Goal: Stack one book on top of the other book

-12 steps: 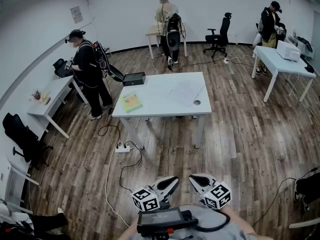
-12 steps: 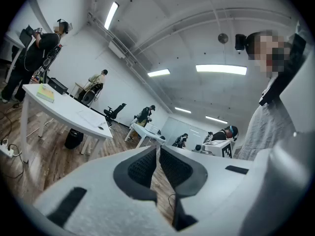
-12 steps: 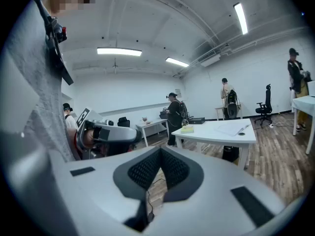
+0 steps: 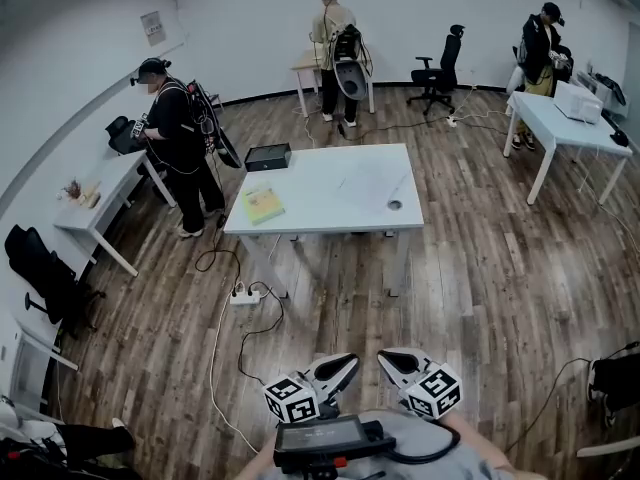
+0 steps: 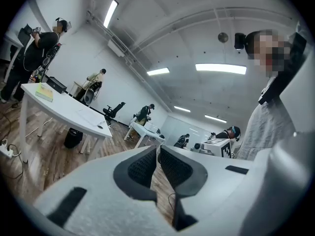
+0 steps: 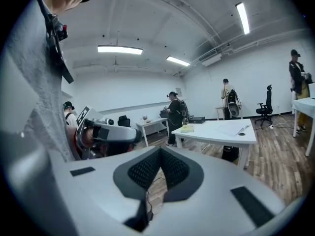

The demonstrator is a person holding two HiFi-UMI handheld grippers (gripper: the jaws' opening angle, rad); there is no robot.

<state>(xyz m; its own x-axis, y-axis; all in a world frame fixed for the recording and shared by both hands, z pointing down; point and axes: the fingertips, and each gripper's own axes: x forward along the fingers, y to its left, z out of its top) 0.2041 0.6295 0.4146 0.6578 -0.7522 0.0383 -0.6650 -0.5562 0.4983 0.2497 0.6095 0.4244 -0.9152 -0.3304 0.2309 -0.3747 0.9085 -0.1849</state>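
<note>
**Two shut, empty grippers held low, well apart from the worktop that carries the book**

The left gripper (image 5: 157,151), smooth white plastic with black pads in a fine dimpled texture, has its jaws drawn together with only a hairline slit at the tips and nothing between them. The right gripper (image 6: 160,152), of the same build, has its jaws fully closed, also on nothing. Both sit at the bottom of the head view above the wood-plank floor (image 4: 480,268). Across that floor stands the white rectangular worktop (image 4: 320,218). A thin yellow-green book (image 4: 263,204) lies flat near its left edge, a black boxy item (image 4: 268,157) sits at its far left corner, and a pale flat sheet (image 4: 370,184) lies towards the right.
</note>
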